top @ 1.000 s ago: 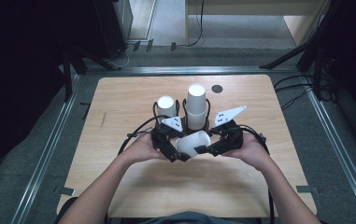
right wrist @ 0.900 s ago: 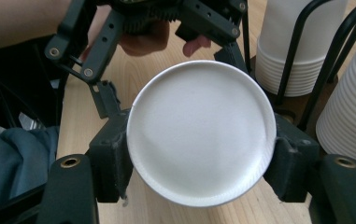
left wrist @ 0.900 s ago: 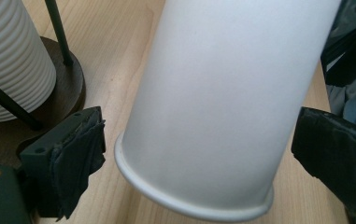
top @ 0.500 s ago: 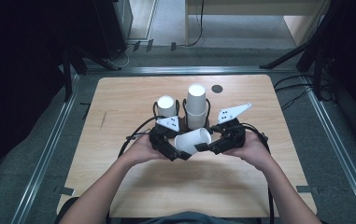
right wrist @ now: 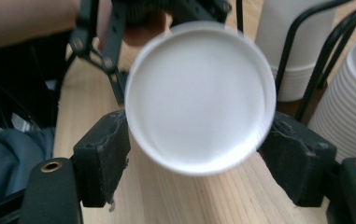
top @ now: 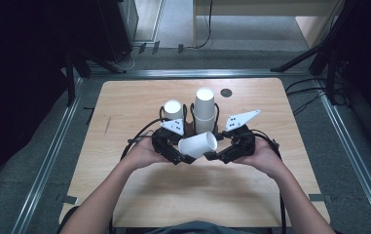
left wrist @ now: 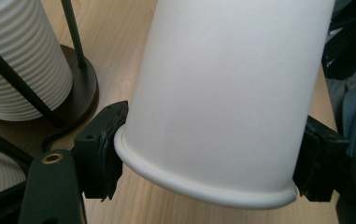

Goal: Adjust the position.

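A white paper cup [top: 198,144] lies on its side just above the table, between my two grippers. My left gripper [top: 187,157] has just been closing, and its pads [left wrist: 102,147] now press on the cup [left wrist: 227,84] at its rolled lip. My right gripper [top: 212,155] has just been opening. Its jaws stand apart on either side of the cup's round end [right wrist: 199,98], which faces that camera and looks blurred. The right gripper's pads [right wrist: 104,156] sit beside the cup's edge without a clear squeeze.
Two stacks of white cups in black wire holders [top: 173,111] [top: 205,109] stand just behind the grippers, close to the jaws. A small dark disc [top: 226,92] lies farther back. The wooden table [top: 139,195] ends at a metal frame on all sides.
The cup has tipped a little, its right end now slightly higher. The left gripper has drawn in against it. Both hands stay almost where they were.
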Demonstrator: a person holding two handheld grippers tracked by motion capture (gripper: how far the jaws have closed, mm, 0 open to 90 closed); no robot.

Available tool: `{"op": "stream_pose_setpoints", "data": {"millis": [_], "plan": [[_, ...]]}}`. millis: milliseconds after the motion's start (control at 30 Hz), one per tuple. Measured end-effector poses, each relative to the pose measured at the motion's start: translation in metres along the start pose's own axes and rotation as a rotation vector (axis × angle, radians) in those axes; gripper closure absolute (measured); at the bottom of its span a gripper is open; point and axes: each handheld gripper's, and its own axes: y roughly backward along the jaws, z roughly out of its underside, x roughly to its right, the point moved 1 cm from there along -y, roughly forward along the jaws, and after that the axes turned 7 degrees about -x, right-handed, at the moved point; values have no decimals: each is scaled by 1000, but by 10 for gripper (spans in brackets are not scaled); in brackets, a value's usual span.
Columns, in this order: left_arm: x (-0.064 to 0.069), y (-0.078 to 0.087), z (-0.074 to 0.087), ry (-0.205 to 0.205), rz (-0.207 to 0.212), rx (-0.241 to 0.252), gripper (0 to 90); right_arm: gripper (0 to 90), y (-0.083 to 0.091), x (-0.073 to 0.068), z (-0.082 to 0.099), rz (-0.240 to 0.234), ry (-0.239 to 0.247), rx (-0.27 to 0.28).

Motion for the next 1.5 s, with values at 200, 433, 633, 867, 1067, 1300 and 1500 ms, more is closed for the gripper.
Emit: {"op": "stream_pose_setpoints", "data": {"millis": [200,433,633,867,1067,1300,1500], "plan": [[-5,7,1,5,-7,-31,239,260,-6,1,4,8,10,-51],[-3,10,-4,-11,-20,-100,238,260,-12,1,6,16,22,-90],[5,9,-10,-49,-49,-174,238,260,-14,0,7,14,29,-103],[4,6,-11,-60,-59,-213,238,260,-17,-1,6,18,40,-104],[3,-5,-11,-72,-49,-262,238,260,-19,-2,6,20,47,-113],[6,-17,-12,-90,-28,-288,238,260,-25,-4,5,11,52,-126],[8,-24,-12,-117,-10,-286,236,285,-30,-6,4,-5,68,-140]]}}
